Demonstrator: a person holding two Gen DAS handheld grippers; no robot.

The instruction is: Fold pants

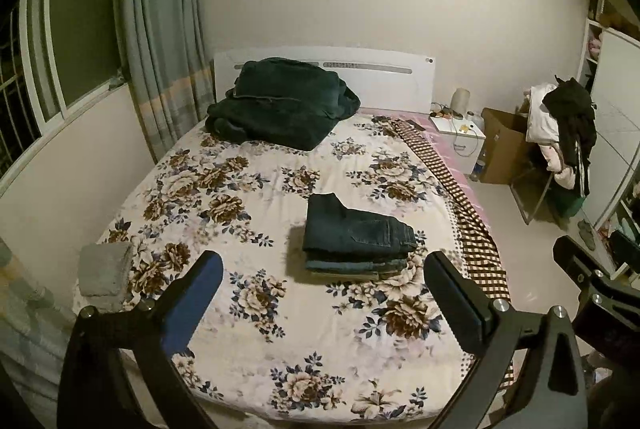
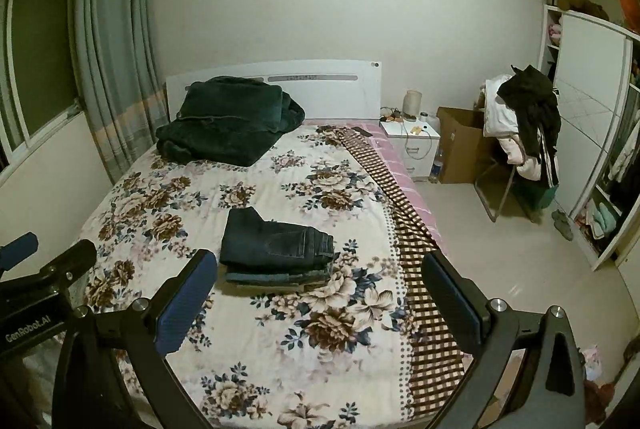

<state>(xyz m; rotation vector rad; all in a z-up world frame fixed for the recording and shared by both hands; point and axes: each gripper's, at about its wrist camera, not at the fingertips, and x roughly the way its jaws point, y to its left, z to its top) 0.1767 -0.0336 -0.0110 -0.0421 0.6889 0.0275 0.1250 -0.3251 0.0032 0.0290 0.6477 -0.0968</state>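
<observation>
Left wrist view: the pants, dark denim, lie folded into a compact rectangle on top of a short stack of other folded garments, out on the floral bedspread nearer the bed's right edge than its left and closer to the foot than to the headboard. The top fold looks flat and squared, with one narrower flap reaching toward the headboard. Nothing touches the stack.

The left gripper hangs above the foot end of the bed, its jaws spread as wide as they go, with nothing between the blue pads. In the right wrist view the right gripper is likewise spread and empty, held over the same end with the pants ahead of it and apart from it.

Judging from this, the fold itself seems done and the pants released; little is left beyond a possible straightening of that flap.

Further out, a dark green blanket is heaped at the headboard's left corner, a grey folded cloth sits at the left edge near the foot, and a checked sheet runs down the right edge.
</observation>
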